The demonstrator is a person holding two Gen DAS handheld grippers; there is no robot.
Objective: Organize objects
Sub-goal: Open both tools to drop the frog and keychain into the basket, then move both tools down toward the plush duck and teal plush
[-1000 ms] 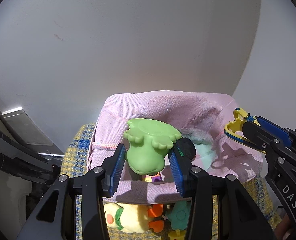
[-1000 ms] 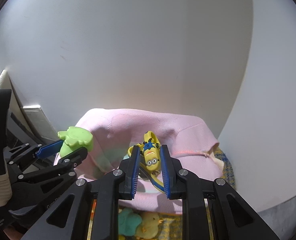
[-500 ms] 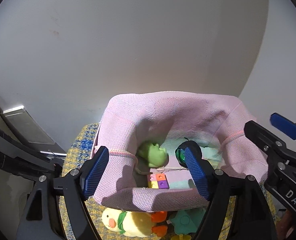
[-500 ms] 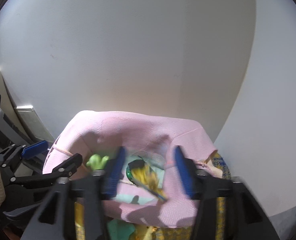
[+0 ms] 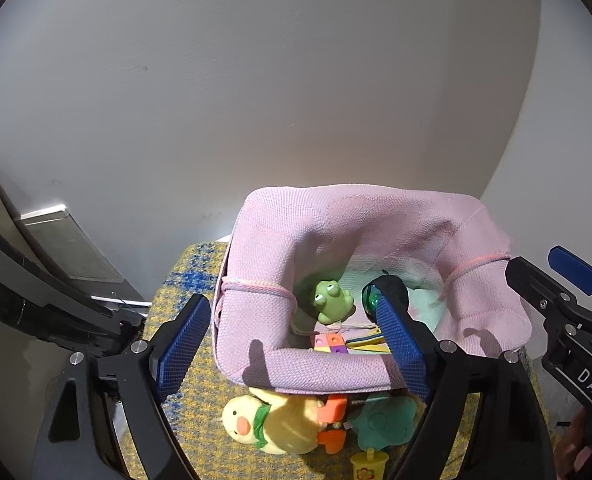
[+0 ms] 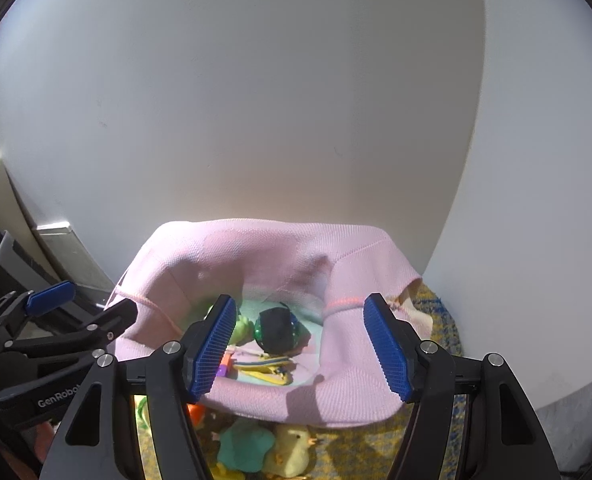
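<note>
the pink fabric basket (image 5: 252, 344) already holds the green frog toy (image 5: 331, 300), a dark ball (image 6: 278, 330), coloured blocks (image 5: 329, 344) and a yellow strap toy (image 6: 270, 370). the left tool (image 5: 292, 350) and right tool (image 6: 301, 346) both hang released and empty over it. my guess is roughly half is done, since the yellow plush chick (image 5: 270, 420), teal star toy (image 5: 383, 424) and small yellow cup (image 5: 367, 466) lie outside on the checked cloth surface (image 5: 200, 424).

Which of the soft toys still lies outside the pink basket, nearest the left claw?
The yellow plush chick, on the checked cloth just below the basket's front rim; the green frog already sits inside.
</note>
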